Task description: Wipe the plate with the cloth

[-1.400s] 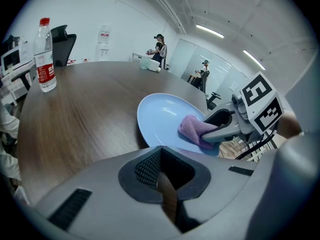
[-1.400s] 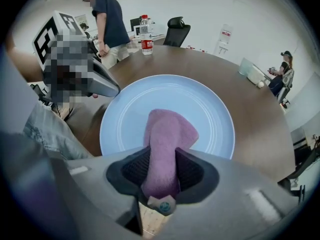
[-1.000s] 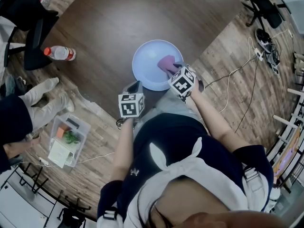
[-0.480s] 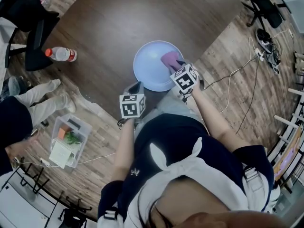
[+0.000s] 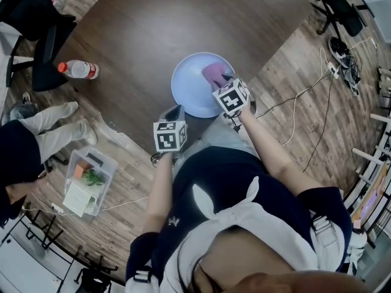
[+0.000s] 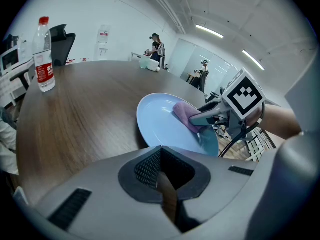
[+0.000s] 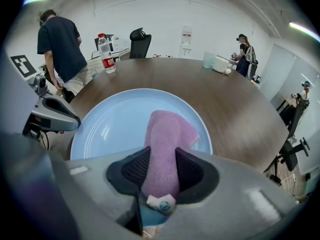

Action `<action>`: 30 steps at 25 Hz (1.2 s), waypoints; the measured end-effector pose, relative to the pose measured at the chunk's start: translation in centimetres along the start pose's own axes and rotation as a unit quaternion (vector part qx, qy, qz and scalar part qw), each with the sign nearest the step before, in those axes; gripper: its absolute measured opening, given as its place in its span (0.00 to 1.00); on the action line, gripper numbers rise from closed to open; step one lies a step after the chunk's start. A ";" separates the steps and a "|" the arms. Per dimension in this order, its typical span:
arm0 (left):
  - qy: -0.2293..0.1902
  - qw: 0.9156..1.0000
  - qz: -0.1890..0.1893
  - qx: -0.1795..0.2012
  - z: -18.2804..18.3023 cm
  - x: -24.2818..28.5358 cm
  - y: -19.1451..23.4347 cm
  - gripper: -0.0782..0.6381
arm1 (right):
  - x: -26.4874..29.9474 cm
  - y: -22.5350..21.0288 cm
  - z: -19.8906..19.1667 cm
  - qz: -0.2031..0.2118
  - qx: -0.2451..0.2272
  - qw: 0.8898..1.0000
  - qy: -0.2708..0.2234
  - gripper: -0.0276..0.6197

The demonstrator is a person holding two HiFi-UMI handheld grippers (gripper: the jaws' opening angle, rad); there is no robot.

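Note:
A light blue plate lies on the brown table near its front edge. On the plate's right half rests a purple cloth, and my right gripper is shut on it. In the right gripper view the cloth runs up from between the pads onto the plate. My left gripper sits at the plate's near-left rim with its jaws closed to a narrow slit, seemingly pinching that rim. The left gripper view shows the plate meeting the jaw tips, with the cloth and the right gripper beyond.
A water bottle lies on the table's left side beside a black office chair. A person stands at the left. A clear box and cables are on the wooden floor.
My right gripper has rolled and slid the cloth a little farther across the plate. The left gripper has stayed put. The person at the left has shifted their legs.

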State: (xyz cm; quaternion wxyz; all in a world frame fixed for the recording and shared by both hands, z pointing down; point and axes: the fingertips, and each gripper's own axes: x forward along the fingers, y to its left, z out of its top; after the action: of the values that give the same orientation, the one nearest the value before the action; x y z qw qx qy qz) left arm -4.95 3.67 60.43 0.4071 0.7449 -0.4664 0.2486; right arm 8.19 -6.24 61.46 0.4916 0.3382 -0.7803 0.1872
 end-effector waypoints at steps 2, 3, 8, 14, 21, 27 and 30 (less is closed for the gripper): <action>0.000 1.000 0.000 0.000 0.0 0.0 0.0 0.12 | 0.2 0.7 0.3 0.005 -0.002 1.000 -0.005 0.26; 0.000 1.000 0.000 0.001 -0.1 0.0 0.0 0.12 | 0.2 1.2 0.4 0.009 -0.007 1.000 -0.006 0.26; -0.001 1.000 0.001 0.002 -0.1 -0.1 -0.3 0.12 | 0.1 3.5 0.9 0.031 -0.029 0.999 -0.013 0.26; -0.001 1.000 0.001 0.001 -0.1 0.0 -0.2 0.12 | 0.3 5.1 1.3 0.055 -0.050 0.997 -0.020 0.29; 0.003 1.000 0.008 0.013 0.0 -0.1 -0.2 0.12 | -1.6 5.4 2.7 0.059 -0.035 0.996 -0.062 0.34; -0.040 0.998 0.014 0.041 2.4 -1.9 -1.7 0.12 | -5.7 5.5 5.8 0.069 0.004 0.984 -0.164 0.32; -0.069 0.996 0.008 0.048 4.0 -2.9 -2.8 0.12 | -7.2 5.4 6.5 0.067 0.015 0.977 -0.201 0.12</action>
State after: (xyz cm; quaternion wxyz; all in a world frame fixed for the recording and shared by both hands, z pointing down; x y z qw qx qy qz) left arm -3.75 2.43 55.03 0.3353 0.7752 -0.4872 0.2219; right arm 2.30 -4.04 52.36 0.3060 0.3230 -0.8813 0.1594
